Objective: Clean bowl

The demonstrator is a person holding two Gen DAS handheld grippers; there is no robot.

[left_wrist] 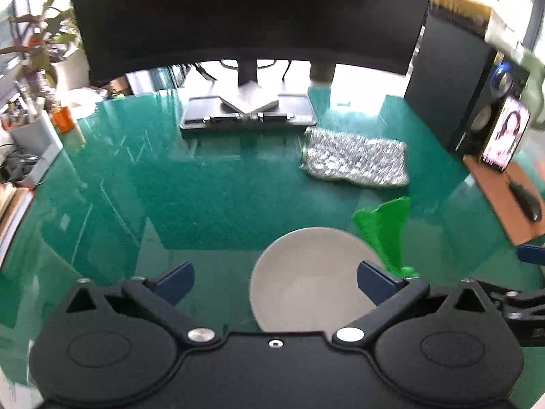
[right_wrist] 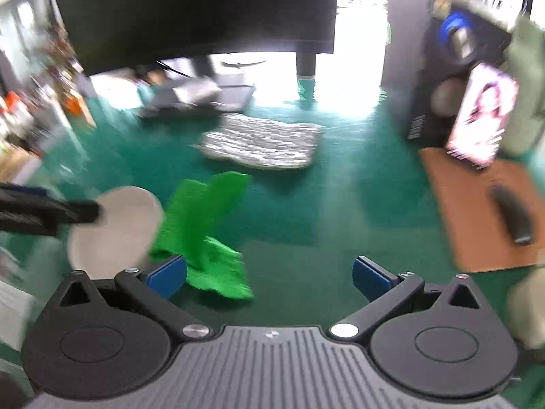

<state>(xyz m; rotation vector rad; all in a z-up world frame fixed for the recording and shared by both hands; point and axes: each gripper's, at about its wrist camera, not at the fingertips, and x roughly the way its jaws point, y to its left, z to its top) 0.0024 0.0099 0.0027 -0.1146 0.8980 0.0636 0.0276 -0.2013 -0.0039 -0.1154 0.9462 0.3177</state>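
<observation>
A pale grey bowl sits on the green desk mat, low in the left wrist view, partly between my left gripper's fingers. My left gripper is open and empty; its right finger is over the bowl's right rim. A bright green cloth lies crumpled just right of the bowl. In the right wrist view the bowl is at the left and the cloth lies ahead of my open, empty right gripper, by its left finger. The left gripper's arm reaches over the bowl there.
A large dark monitor on a stand fills the back. A silver quilted pad lies behind the cloth. A phone leans on a black speaker at right, above a brown mouse pad with a black mouse. Plant and desk organiser stand at left.
</observation>
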